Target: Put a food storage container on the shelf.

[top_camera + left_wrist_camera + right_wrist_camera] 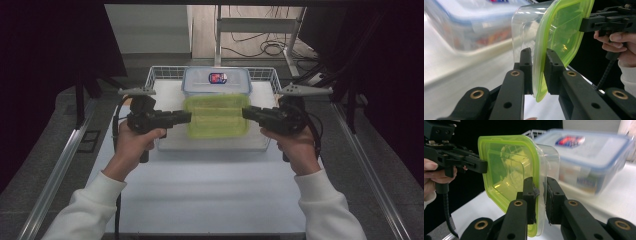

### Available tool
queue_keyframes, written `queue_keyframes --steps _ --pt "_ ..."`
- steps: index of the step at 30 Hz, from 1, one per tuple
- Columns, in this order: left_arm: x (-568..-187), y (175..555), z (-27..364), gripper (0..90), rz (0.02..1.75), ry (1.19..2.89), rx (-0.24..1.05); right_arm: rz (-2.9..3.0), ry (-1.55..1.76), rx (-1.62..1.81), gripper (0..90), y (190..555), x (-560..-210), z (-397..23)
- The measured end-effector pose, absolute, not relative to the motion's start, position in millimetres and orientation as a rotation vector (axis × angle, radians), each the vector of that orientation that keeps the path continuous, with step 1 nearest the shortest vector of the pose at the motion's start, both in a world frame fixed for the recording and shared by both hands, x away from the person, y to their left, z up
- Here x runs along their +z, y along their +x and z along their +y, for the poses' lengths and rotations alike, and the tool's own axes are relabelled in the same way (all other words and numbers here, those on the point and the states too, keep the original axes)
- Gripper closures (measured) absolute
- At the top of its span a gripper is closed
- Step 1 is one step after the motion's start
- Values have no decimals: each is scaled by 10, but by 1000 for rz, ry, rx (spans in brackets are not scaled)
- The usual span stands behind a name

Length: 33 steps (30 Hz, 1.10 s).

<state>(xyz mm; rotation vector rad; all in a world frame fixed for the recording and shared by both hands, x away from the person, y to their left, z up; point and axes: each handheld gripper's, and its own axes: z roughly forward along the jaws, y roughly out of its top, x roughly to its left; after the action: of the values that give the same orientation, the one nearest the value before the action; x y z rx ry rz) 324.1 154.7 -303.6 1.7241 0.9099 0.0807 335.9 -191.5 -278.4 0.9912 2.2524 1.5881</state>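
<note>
A clear container with a lime-green lid hangs above the white table, held from both sides. My left gripper is shut on the lid's left edge; in the left gripper view its jaws pinch the green rim. My right gripper is shut on the right edge, and in the right gripper view its jaws clamp the rim and the clear wall. Each gripper view also shows the other gripper across the lid: the right gripper and the left gripper.
Behind the held container stands a larger clear box with a blue-rimmed lid and a sticker, inside a white wire basket. The white tabletop stretches toward me. Metal rails run along both sides.
</note>
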Motion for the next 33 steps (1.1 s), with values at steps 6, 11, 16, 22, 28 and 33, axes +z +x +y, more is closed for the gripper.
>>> queue_keyframes --steps 6,11,16,22,28,33 --pt "-2802 3397 1572 787 910 1731 106 2246 976 1563 792 3513 -2500 -1852" --pt "-2652 3531 1572 786 910 1741 123 2237 998 1584 793 3660 -2418 -1854" --pt "-2544 3675 1556 789 930 1745 134 2214 1015 1608 793 3794 -2384 -1860" --pt "-2447 3885 1519 791 945 1763 144 2193 1061 1642 794 3987 -2391 -1893" --pt "-2460 4099 1486 793 977 1780 141 2199 1136 1634 792 4208 -2437 -1897" --pt "-2535 4242 1505 794 1017 1769 109 2215 1166 1605 790 4357 -2448 -1861"
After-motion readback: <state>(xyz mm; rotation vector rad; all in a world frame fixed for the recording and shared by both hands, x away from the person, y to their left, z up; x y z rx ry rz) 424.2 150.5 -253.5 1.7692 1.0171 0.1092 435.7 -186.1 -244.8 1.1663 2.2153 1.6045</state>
